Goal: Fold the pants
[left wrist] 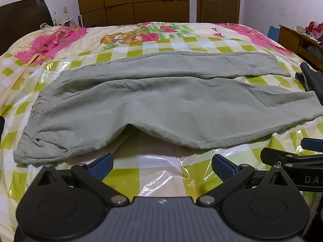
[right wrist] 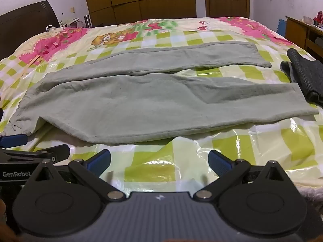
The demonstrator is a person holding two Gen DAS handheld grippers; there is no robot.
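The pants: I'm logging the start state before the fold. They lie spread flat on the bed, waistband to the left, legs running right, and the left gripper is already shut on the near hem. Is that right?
Not quite. The left gripper is open and holds nothing; in the left wrist view its blue fingers stand apart, short of the near edge. The rest holds: the pants lie flat on the bed, waistband left, legs running right.

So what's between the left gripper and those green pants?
Only bare bed cover, shiny checked plastic, separates the open left gripper from the pants; the left wrist view shows it.

Bed (left wrist: 181, 173) under pants (left wrist: 141, 104)
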